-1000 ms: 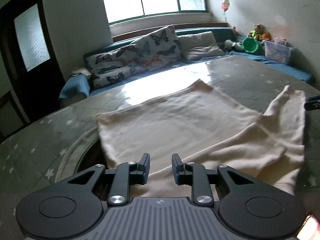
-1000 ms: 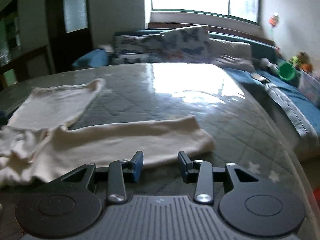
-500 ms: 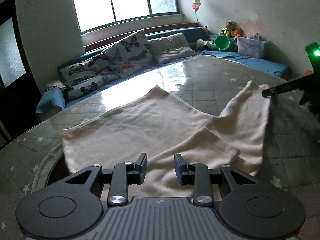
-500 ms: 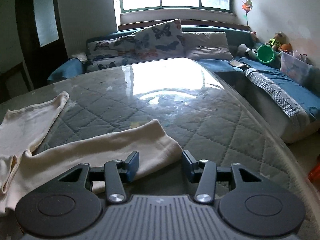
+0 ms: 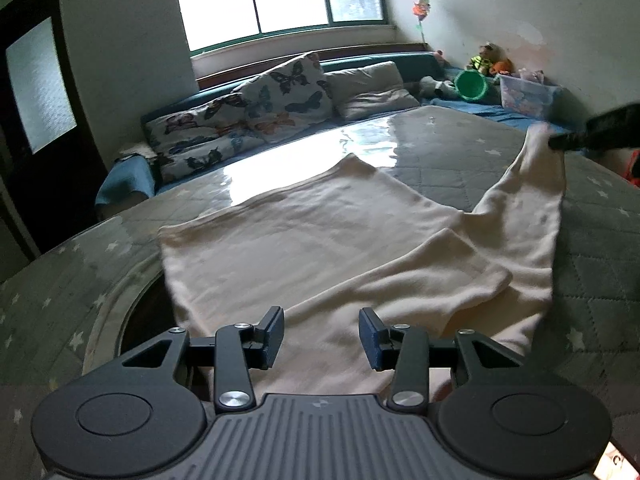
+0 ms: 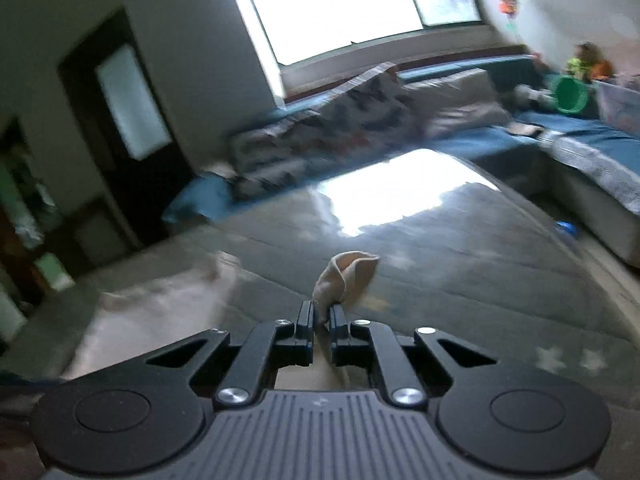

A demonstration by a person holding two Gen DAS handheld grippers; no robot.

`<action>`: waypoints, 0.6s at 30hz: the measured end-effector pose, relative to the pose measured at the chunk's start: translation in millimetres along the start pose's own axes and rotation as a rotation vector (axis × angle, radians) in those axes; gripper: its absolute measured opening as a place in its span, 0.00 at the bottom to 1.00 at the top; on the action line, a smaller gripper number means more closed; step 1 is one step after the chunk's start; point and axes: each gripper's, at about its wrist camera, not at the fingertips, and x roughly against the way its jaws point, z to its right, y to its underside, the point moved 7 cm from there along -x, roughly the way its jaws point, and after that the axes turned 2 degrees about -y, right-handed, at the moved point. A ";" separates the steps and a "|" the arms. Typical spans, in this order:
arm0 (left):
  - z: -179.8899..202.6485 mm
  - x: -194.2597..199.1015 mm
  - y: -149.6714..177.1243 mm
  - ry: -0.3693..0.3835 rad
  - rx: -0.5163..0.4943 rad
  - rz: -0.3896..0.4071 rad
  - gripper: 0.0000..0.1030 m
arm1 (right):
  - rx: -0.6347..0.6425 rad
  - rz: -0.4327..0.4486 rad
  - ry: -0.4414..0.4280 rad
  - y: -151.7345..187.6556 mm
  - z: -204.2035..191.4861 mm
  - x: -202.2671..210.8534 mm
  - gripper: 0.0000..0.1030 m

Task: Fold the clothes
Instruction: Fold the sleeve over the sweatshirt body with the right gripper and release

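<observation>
Sleeve end (image 6: 352, 276) inside right tool (image 6: 321, 317), blurred.

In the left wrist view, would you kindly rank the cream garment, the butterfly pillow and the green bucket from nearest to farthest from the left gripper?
1. Cream garment: directly beneath and ahead of the left gripper, whose jaws are open.
2. Butterfly pillow: beyond the table, centre-left.
3. Green bucket: far right corner, by the wall.

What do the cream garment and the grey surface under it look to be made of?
Cream garment: soft matte knit, maybe cotton; it drapes and bunches limply where the right hand-held gripper pinches its sleeve.
Grey surface: quilted, star-printed fabric, apparently under a clear glossy film; it mirrors the window glare.
</observation>
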 end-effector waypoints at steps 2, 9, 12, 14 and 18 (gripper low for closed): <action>-5.5 3.7 3.2 -0.008 0.016 0.004 0.43 | 0.014 0.017 -0.062 -7.5 -21.8 6.5 0.06; -25.4 17.4 17.4 -0.036 0.066 0.010 0.44 | 0.139 0.044 -0.284 -17.0 -124.9 14.8 0.06; -34.6 22.9 24.2 -0.048 0.094 0.012 0.44 | 0.189 0.031 -0.355 -9.8 -168.4 4.0 0.06; -40.5 26.2 29.0 -0.058 0.111 0.010 0.44 | 0.229 0.009 -0.388 -0.9 -194.1 -6.2 0.06; -52.3 31.9 38.3 -0.079 0.137 0.004 0.44 | 0.302 -0.066 -0.435 26.0 -232.4 -28.5 0.06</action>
